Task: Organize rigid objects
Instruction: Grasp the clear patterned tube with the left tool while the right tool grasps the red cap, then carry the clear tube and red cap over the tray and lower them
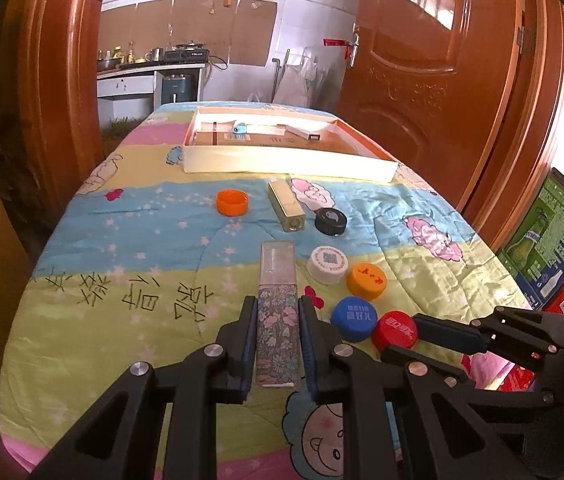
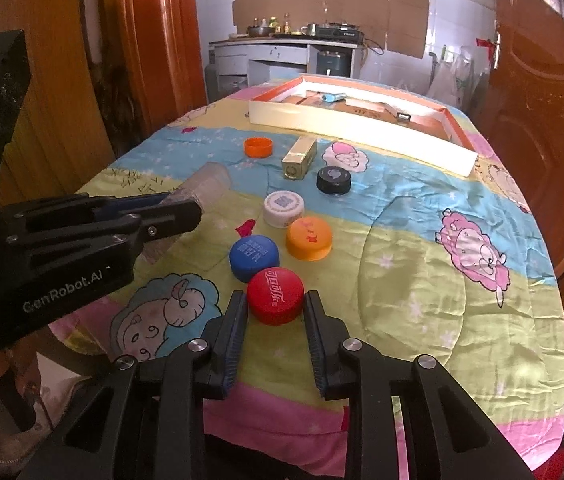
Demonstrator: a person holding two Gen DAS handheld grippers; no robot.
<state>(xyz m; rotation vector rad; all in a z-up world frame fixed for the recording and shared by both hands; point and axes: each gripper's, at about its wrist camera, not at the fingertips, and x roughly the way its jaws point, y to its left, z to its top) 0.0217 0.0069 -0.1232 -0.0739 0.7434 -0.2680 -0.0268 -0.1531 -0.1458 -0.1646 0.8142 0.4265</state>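
While the left tool (image 1: 278,312) grips the floral box (image 1: 278,320) near the quilt's (image 1: 122,240) front edge, the right tool's (image 2: 276,300) spread jaws flank the red cap (image 2: 276,296), contact unclear.

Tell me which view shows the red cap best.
The right wrist view: the red cap sits close and whole between the right gripper's fingers, lettering on top. In the left wrist view it is smaller, off to the side, its near edge hidden by a finger.
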